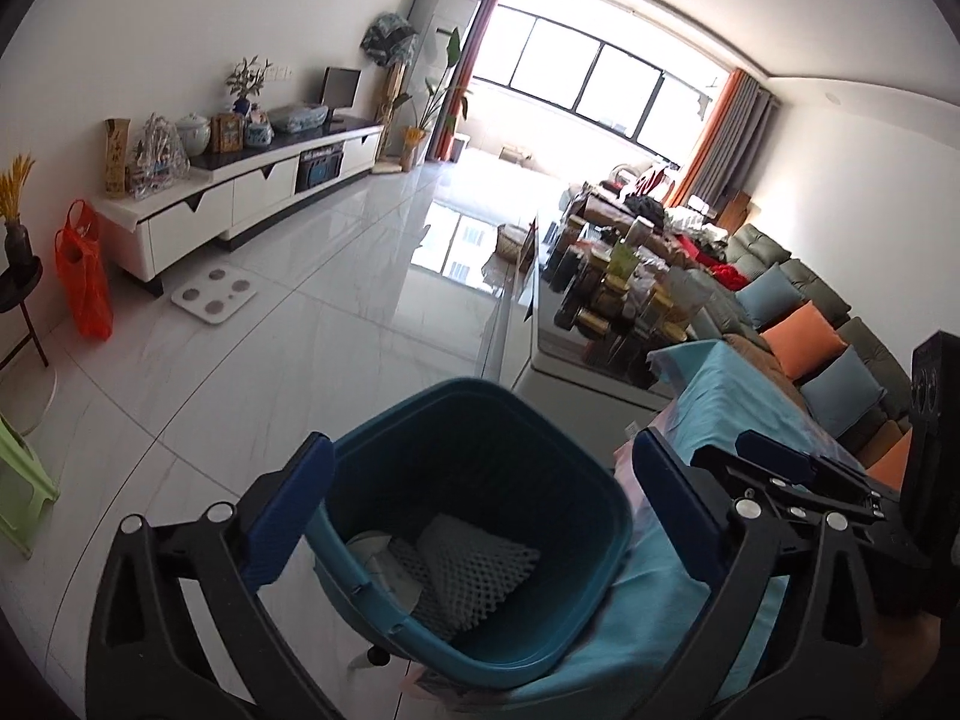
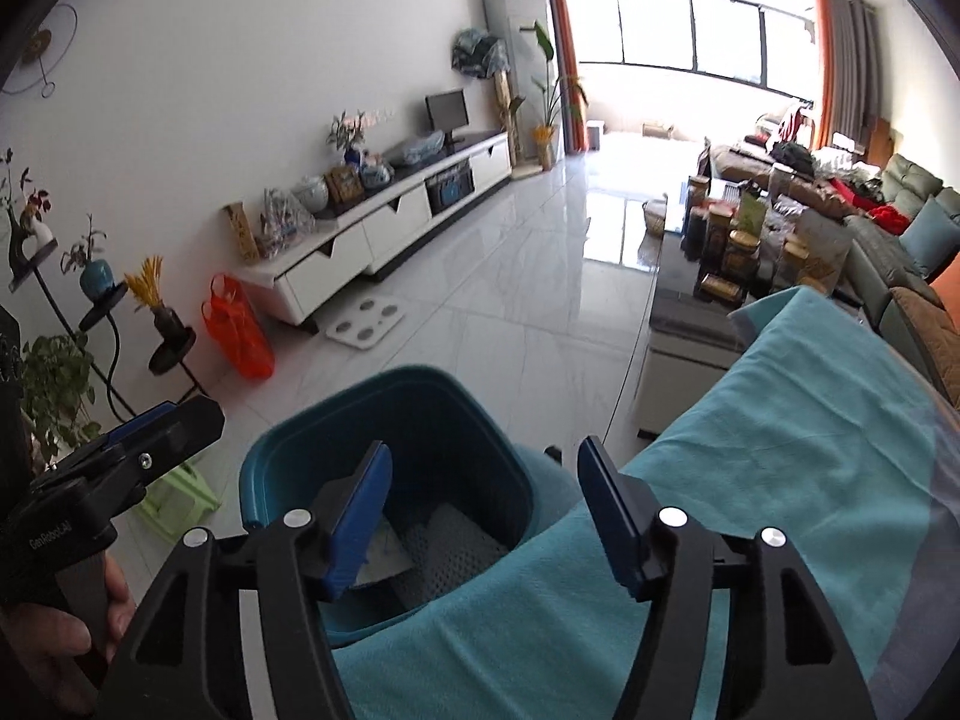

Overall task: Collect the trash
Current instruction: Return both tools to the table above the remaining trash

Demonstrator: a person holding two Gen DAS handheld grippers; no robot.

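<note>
A teal bin [image 1: 474, 456] stands on the pale tiled floor [image 1: 336, 276], pressed against the near edge of a bench [image 2: 798, 420] draped in a turquoise cloth. Down in the bin lie the trash: a grey-white foam net [image 1: 474, 558], folded, and beside it a pale sheet of paper [image 2: 378, 552] or wrapper; what else sits beneath them cannot be told. The bin is otherwise mostly hollow, its dark walls bare above the pile.

The left gripper [image 1: 474, 516] hangs over the bin's mouth with its blue pads spread wide, one either side of the rim, nothing between them. The right gripper [image 2: 483, 516] hovers over the bin's right rim where it meets the cloth, its pads parted too and holding nothing. The two grippers sit close together, the left one showing at the left edge of the right wrist view with a hand [image 2: 54, 618] on its handle.

Left of the bin the floor is open, running to a white TV cabinet [image 1: 240, 198], a scale [image 1: 213, 294] and an orange bag [image 1: 84, 276]. A green stool [image 2: 180, 492] stands near the bin's left side. Beyond the bench a low table [image 2: 738, 246] crowded with jars narrows the way on the right, with a sofa [image 1: 840, 336] behind it.
</note>
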